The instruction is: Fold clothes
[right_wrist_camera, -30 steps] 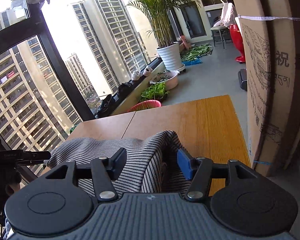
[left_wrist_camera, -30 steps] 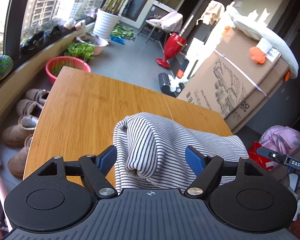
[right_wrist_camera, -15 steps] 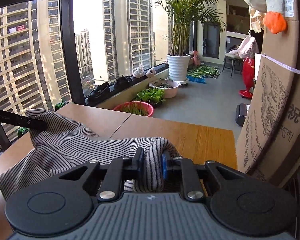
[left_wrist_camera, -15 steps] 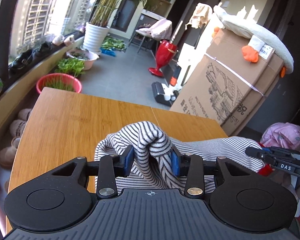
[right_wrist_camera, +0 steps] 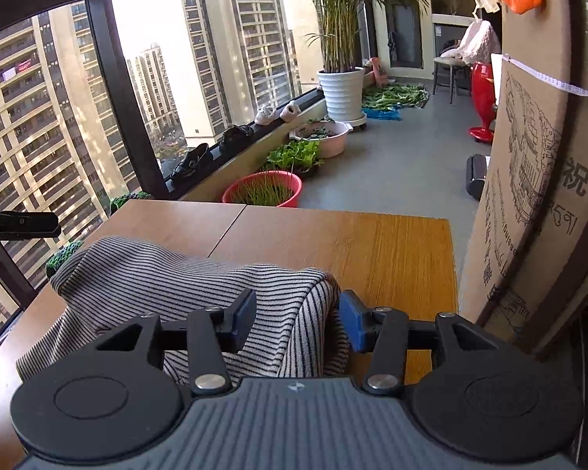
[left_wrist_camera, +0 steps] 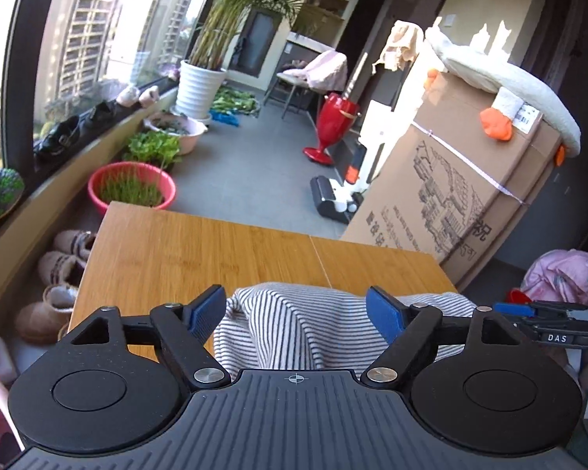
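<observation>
A black-and-white striped garment (left_wrist_camera: 294, 325) lies bunched on the wooden table (left_wrist_camera: 223, 250). My left gripper (left_wrist_camera: 296, 313) is open, its blue pads either side of a raised fold at the garment's left end, not pinching it. In the right wrist view the same garment (right_wrist_camera: 168, 274) spreads leftward over the table (right_wrist_camera: 372, 243). My right gripper (right_wrist_camera: 296, 319) is open around the garment's right end fold, pads apart. Each gripper's tip shows at the edge of the other's view.
A large cardboard box (right_wrist_camera: 537, 180) stands close to the table's right edge. Shoes (left_wrist_camera: 58, 258) sit on the floor left of the table. A pink basin of grass (left_wrist_camera: 131, 190) and potted plants stand beyond the far edge, by the window.
Half a second ago both grippers were shut on folds of the garment. Both have opened and let it go; the fabric has dropped lower on the table.
</observation>
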{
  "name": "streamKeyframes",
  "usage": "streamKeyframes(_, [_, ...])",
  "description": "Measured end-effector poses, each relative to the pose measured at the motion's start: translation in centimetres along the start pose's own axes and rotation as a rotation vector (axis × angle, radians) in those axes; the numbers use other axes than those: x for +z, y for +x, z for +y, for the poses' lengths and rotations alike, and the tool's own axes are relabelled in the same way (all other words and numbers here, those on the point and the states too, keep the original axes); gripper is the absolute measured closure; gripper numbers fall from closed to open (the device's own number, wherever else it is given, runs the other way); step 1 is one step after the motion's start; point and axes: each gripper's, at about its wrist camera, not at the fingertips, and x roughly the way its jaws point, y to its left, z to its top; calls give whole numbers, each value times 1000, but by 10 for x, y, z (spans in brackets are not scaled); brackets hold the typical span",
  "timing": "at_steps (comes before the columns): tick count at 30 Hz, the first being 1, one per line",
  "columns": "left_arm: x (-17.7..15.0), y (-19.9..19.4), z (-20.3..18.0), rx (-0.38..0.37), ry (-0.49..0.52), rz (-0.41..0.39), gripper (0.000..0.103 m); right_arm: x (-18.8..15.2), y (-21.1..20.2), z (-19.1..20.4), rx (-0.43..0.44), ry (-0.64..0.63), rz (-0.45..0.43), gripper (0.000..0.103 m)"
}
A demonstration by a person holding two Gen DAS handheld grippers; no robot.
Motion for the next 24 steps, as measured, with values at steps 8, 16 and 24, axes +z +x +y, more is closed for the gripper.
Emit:
streamKeyframes(8, [15,88,47,91,-208,267,11,16,68,-42,-12,337,110,51])
streamKeyframes(16, [2,94,34,25,-147,278,6,1,88,-43,63,357,155,43])
streamKeyframes(24, [-17,41,3,106,49,59,19,11,49,-7,12,32,61,49])
